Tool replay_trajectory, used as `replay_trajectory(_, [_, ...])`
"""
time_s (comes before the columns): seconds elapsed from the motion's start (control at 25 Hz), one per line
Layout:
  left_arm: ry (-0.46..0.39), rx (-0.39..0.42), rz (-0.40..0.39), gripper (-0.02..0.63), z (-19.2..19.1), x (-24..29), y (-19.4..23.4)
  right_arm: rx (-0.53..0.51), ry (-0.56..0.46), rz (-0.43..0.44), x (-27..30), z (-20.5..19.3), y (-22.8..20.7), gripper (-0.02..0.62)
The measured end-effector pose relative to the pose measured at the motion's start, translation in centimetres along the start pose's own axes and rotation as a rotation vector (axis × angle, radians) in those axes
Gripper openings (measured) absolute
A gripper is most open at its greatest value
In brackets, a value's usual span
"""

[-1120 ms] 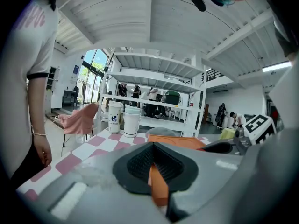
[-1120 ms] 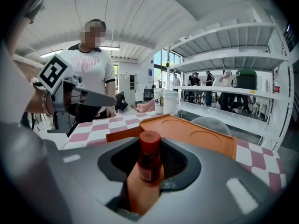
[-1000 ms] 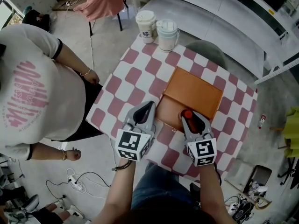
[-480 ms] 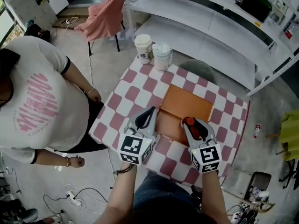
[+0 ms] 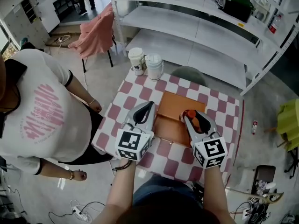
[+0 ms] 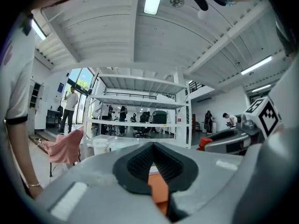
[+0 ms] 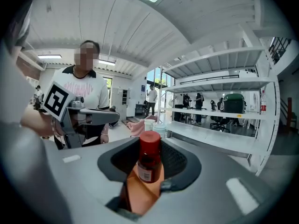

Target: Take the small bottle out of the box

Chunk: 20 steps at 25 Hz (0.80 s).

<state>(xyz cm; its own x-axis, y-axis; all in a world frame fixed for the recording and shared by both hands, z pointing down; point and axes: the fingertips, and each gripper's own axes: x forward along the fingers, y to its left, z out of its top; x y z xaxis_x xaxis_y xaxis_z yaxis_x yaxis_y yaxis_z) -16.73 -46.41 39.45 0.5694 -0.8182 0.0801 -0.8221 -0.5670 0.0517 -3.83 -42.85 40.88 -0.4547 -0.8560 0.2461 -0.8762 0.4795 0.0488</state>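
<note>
Rightward the small bottle (image 7: 149,158) had drifted, red-capped, clamped in the right hand-held gripper (image 5: 190,116) over the orange box (image 5: 177,104) on the counter (image 5: 223,115); its label was unreadable. The left hand-held gripper (image 5: 147,108) sat narrow and empty.

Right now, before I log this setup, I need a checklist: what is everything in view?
small bottle: one, dark with a red cap, between the right gripper's jaws, over the box
box: one, orange, open, mid-table
paper cup: one, white, table's far edge
lidded cup: one, pale, beside the paper cup
table: one, pink-and-white checked cloth
shelving: one unit, white, behind the table
draped cloth: one, pink, on a chair at far left
bystander: one, white T-shirt with pink print, left of the table
left gripper: grey, shut, empty, left of the box
right gripper: grey, shut on the small bottle
</note>
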Motion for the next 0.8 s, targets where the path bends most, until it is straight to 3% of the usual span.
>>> replay_trajectory(0.44, [-0.071, 0.041, -0.007, -0.003, 3.5, -1.2, -0.9, -0.020, -0.065, -0.111, -4.4, 3.5, -1.6, 0.138])
replay_trajectory(0.8, [-0.069, 0.082, 0.024, -0.004, 5.4, -4.4, -3.5, -0.015, -0.084, -0.172, -9.6, 5.1, -3.3, 0.138])
